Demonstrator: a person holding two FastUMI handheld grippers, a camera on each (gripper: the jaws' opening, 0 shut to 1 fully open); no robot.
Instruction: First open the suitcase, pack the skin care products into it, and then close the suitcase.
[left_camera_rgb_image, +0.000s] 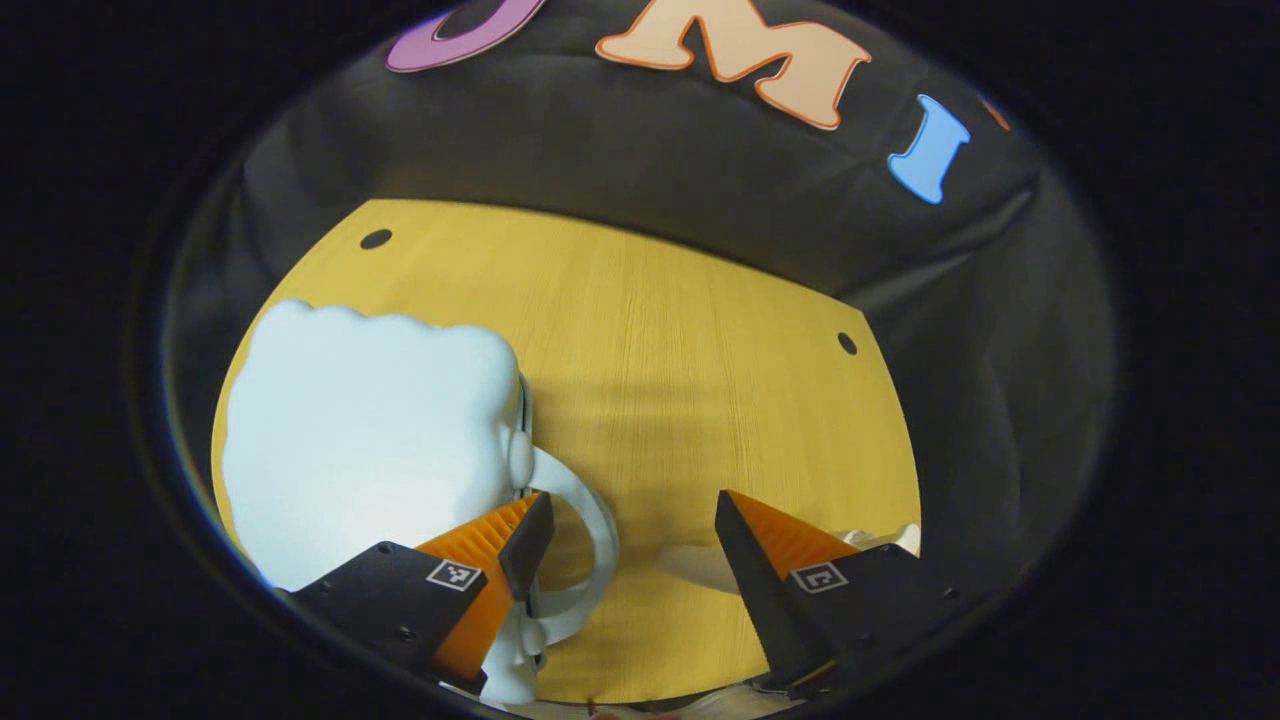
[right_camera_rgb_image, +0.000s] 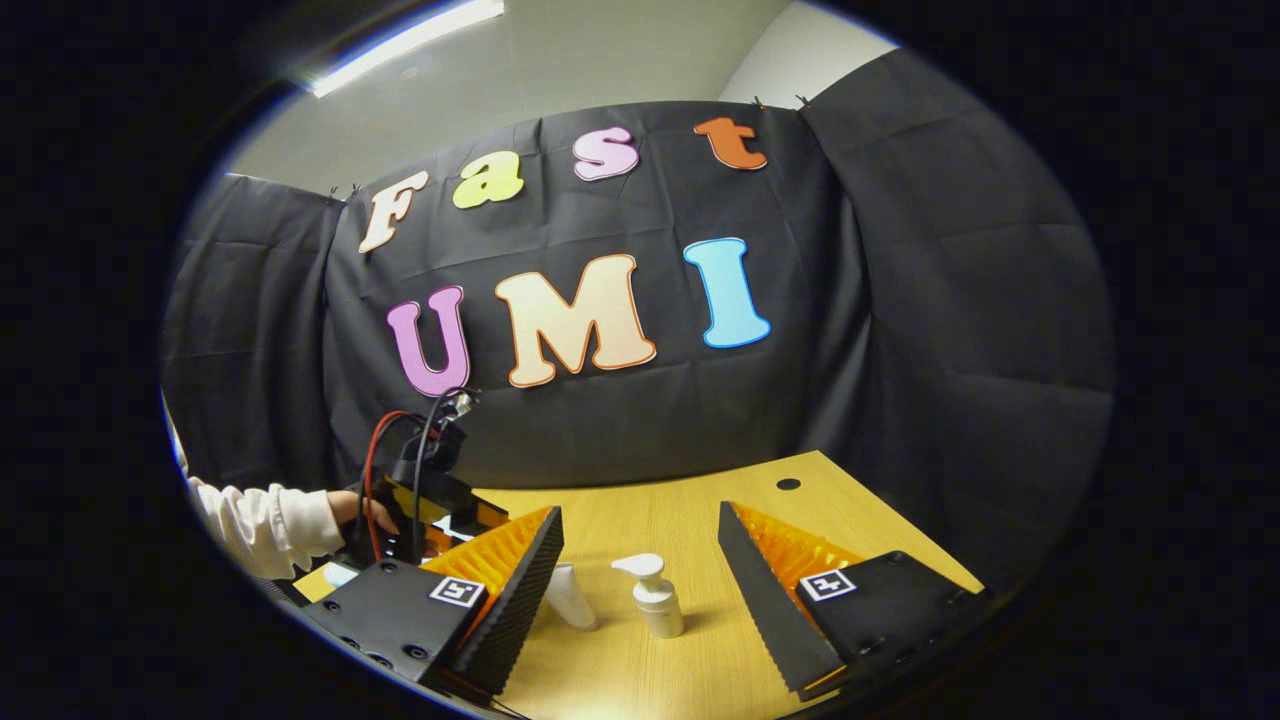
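Suitcase (left_camera_rgb_image: 370, 440) shut on table (left_camera_rgb_image: 680, 380), left gripper (left_camera_rgb_image: 630, 545) spread wide by its handle (left_camera_rgb_image: 585, 545), right gripper (right_camera_rgb_image: 640, 570) spread before pump bottle (right_camera_rgb_image: 655, 598): opening likely next, needing a pinch on that handle

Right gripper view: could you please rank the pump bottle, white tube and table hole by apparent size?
1. Pump bottle.
2. White tube, partly hidden, so its place below the bottle is unsure.
3. Table hole, clearly smallest.

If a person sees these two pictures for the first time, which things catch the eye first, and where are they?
In the left gripper view, a pale blue suitcase lies closed on the left of the yellow table, its white handle beside the open left gripper. In the right gripper view, a white pump bottle stands between the open right gripper's fingers.
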